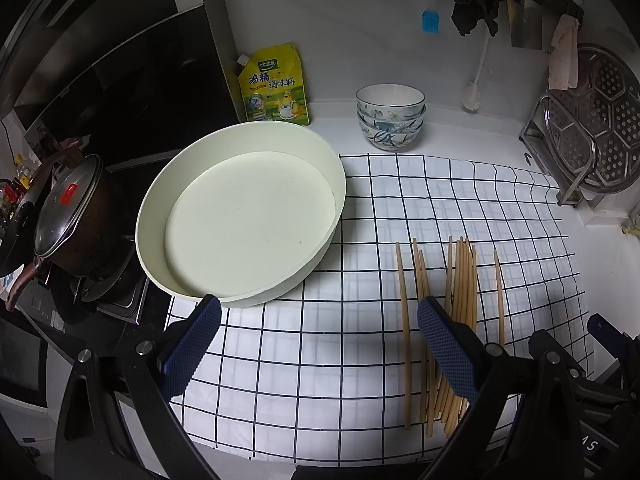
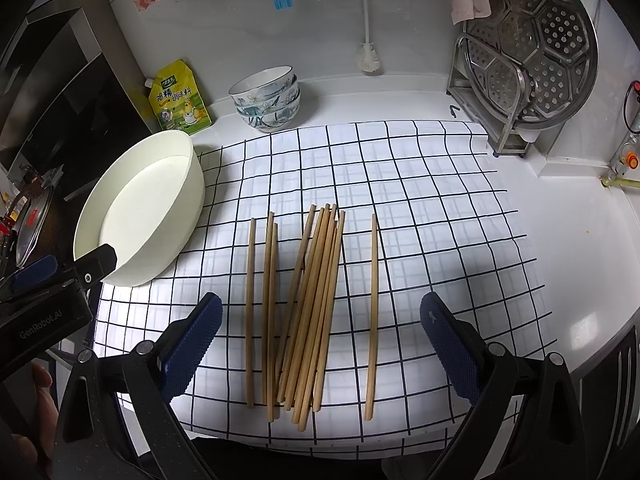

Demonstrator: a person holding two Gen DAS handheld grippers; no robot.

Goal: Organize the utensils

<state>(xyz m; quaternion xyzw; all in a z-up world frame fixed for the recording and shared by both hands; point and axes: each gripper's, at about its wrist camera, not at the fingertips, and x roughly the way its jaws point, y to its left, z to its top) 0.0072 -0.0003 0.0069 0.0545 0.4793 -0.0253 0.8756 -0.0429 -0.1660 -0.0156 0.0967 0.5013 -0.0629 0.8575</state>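
Note:
Several wooden chopsticks (image 2: 312,308) lie loosely on a white grid-patterned cloth (image 2: 420,200); most form a bunch, with single ones apart at left and right (image 2: 373,312). They also show in the left wrist view (image 1: 464,280). A round cream container (image 1: 240,216) stands empty at the cloth's left edge, also in the right wrist view (image 2: 140,216). My left gripper (image 1: 318,344) is open above the cloth between container and chopsticks. My right gripper (image 2: 320,344) is open, its jaws either side of the chopsticks' near ends, above them. The left gripper's body (image 2: 52,284) shows at left.
Stacked floral bowls (image 2: 268,100) and a yellow seasoning pouch (image 2: 180,100) stand at the back by the wall. A metal rack with a steamer plate (image 2: 532,48) is at the back right. A lidded pot (image 1: 68,216) sits on the stove at left.

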